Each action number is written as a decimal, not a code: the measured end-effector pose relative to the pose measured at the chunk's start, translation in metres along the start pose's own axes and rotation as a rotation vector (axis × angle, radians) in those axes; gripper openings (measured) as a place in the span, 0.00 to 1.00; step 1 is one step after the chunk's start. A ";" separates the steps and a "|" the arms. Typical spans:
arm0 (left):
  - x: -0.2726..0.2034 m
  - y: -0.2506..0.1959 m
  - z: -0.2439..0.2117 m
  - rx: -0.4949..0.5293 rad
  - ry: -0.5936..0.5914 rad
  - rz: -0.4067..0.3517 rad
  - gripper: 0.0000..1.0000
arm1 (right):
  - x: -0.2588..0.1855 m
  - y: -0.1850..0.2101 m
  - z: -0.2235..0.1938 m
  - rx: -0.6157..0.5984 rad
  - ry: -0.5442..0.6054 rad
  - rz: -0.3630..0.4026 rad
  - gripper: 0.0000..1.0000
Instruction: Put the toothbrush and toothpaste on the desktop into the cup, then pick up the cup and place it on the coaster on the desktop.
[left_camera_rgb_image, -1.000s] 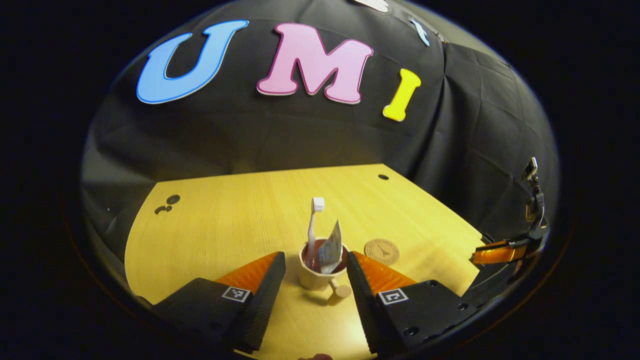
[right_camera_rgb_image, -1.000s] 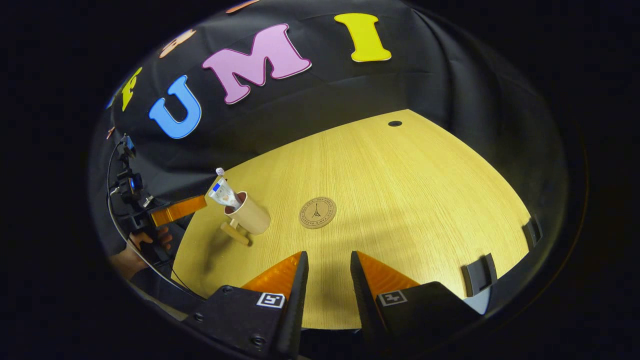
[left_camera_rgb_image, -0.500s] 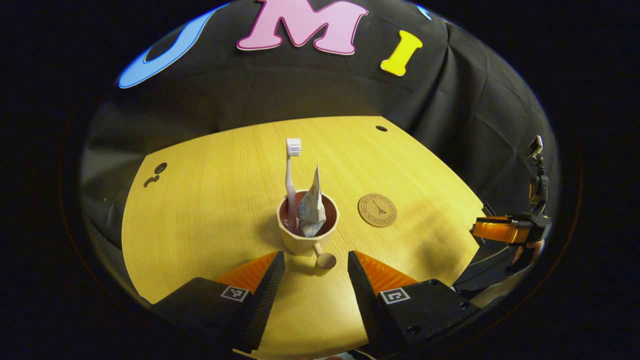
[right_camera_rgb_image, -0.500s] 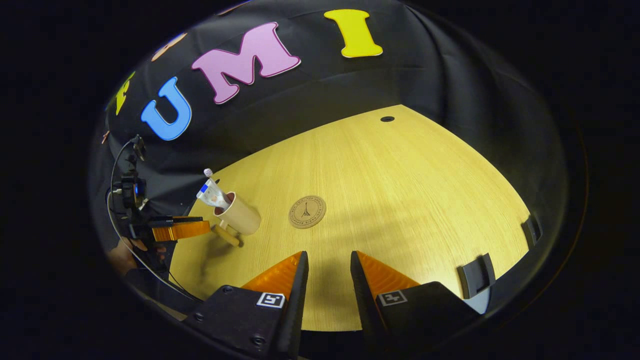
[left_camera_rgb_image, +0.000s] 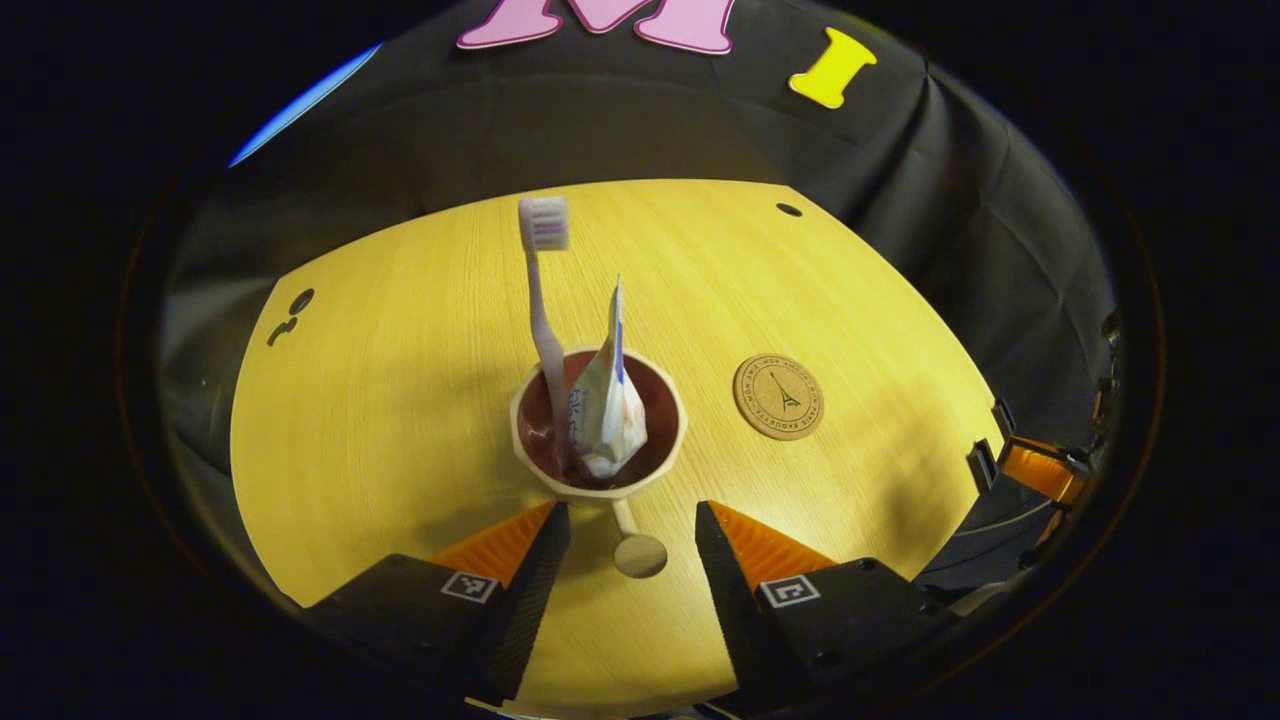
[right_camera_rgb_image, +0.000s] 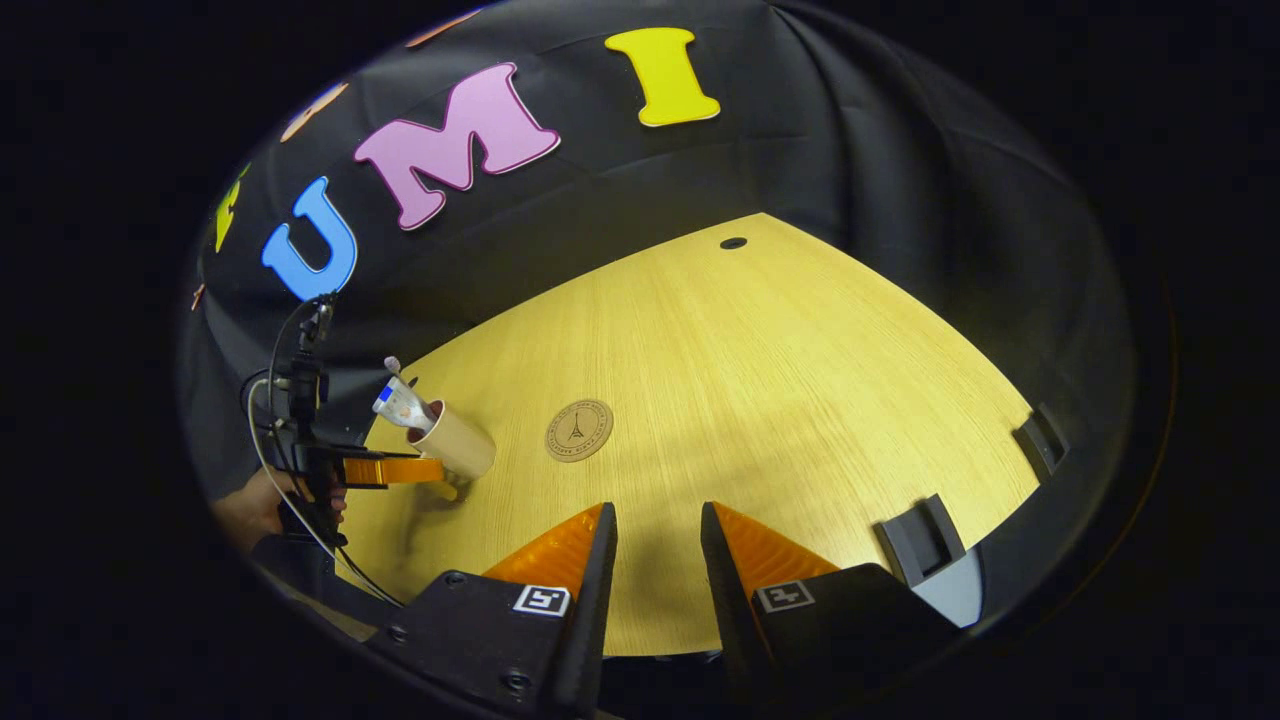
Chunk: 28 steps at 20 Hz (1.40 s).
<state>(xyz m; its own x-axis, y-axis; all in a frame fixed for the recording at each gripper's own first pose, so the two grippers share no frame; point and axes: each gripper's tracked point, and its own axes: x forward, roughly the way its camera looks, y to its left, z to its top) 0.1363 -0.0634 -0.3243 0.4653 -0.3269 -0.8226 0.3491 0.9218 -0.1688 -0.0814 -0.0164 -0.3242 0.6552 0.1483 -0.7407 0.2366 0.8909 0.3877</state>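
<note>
One beige cup (left_camera_rgb_image: 598, 478) stands on the wooden worktop (left_camera_rgb_image: 400, 380), holding one pink toothbrush (left_camera_rgb_image: 541, 300) and one toothpaste tube (left_camera_rgb_image: 606, 400); one round coaster (left_camera_rgb_image: 779, 396) lies near it. The left hand-held gripper (left_camera_rgb_image: 632, 520) gapes wide around the cup's handle (left_camera_rgb_image: 634, 545), not touching. The right hand-held gripper (right_camera_rgb_image: 655, 545) hovers narrowly parted, holding nothing.

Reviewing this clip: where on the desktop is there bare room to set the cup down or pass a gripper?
Bare wood runs from the coaster to the far edge hole and the right-hand rim of the desktop. It is crowded at the cup with toothbrush and toothpaste, where the left gripper straddles the handle.
</note>
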 end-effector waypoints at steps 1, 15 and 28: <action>0.004 0.002 -0.002 -0.002 0.018 0.011 0.80 | -0.002 -0.004 -0.001 0.007 -0.003 -0.006 0.52; 0.038 0.018 -0.012 -0.041 0.141 0.123 0.58 | -0.011 -0.023 -0.007 0.042 0.005 -0.031 0.53; 0.038 0.007 -0.011 -0.048 0.102 0.050 0.31 | -0.010 -0.024 -0.005 0.053 0.008 -0.024 0.52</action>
<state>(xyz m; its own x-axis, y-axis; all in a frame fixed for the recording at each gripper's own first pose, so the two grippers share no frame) 0.1470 -0.0671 -0.3628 0.3950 -0.2598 -0.8812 0.2876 0.9459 -0.1500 -0.0975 -0.0376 -0.3287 0.6432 0.1307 -0.7545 0.2899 0.8704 0.3979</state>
